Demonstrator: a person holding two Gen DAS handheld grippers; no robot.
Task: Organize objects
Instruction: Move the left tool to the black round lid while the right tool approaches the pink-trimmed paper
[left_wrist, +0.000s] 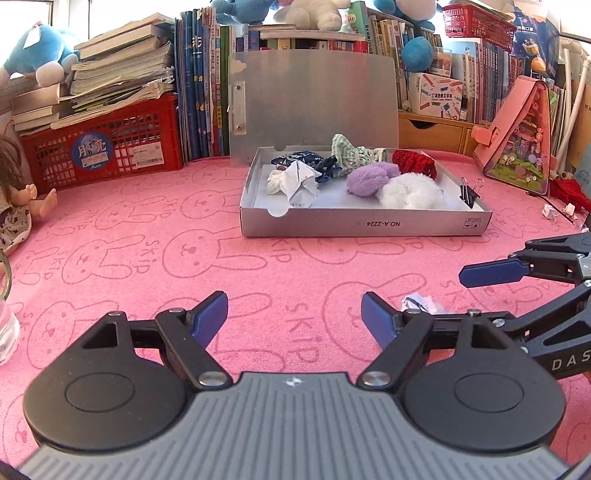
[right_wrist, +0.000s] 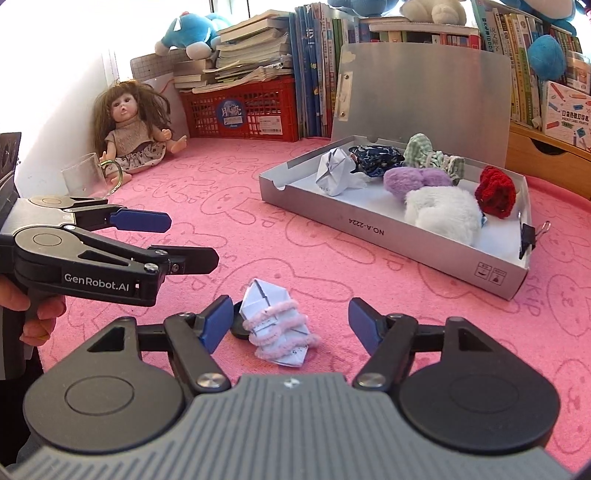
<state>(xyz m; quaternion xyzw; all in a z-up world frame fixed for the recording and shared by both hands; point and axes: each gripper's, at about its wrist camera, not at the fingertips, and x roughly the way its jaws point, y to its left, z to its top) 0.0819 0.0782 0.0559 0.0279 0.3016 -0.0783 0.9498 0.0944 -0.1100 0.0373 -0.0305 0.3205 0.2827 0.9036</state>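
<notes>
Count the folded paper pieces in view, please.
2. One folded paper piece lies in the silver box, far-left end; one wrapped in pink pipe cleaner lies on the mat between the right gripper's fingers. Others may be hidden.

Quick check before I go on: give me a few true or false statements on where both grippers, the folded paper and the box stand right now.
1. The right gripper has its jaws open around the folded paper on the pink cloth. True.
2. The left gripper holds a purple pompom. False: its jaws are open and empty; the purple pompom lies in the box.
3. The box lid is shut. False: it stands open.
4. A binder clip sits on the box's rim. True.
</notes>
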